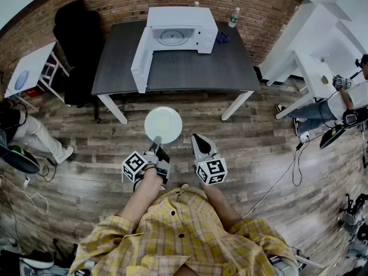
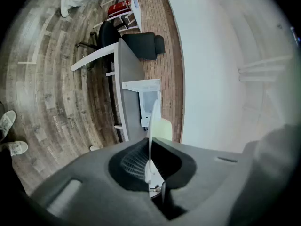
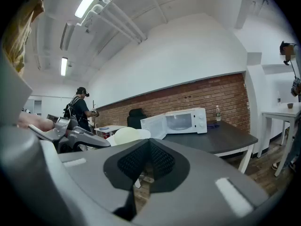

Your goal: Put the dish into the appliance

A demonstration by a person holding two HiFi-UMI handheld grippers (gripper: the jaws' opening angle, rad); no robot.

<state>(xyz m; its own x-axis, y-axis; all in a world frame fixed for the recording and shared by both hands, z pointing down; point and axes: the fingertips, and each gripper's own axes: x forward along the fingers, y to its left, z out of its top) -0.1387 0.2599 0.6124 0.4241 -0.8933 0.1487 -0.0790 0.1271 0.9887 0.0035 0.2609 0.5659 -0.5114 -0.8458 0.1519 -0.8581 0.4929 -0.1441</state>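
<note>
A round white dish [image 1: 163, 125] hangs flat in the air over the wooden floor, short of the table. My left gripper [image 1: 156, 141] is shut on its near rim. In the left gripper view the dish [image 2: 152, 126] shows edge-on between the pads of the left gripper [image 2: 150, 149]. My right gripper [image 1: 197, 138] is beside it on the right, shut and empty. The white microwave [image 1: 179, 34] stands at the back of the dark table [image 1: 190, 71], its door [image 1: 141, 62] swung wide open to the left. The right gripper [image 3: 149, 145] view also shows the dish [image 3: 126, 135] and the microwave [image 3: 181, 120].
A black office chair [image 1: 80, 36] stands left of the table. A bottle [image 1: 233, 17] and a blue object [image 1: 223, 37] are next to the microwave. A white desk [image 1: 313, 73] with a seated person [image 1: 322, 111] is at the right; another person's leg [image 1: 34, 134] is at the left. Cables [image 1: 287, 165] trail on the floor.
</note>
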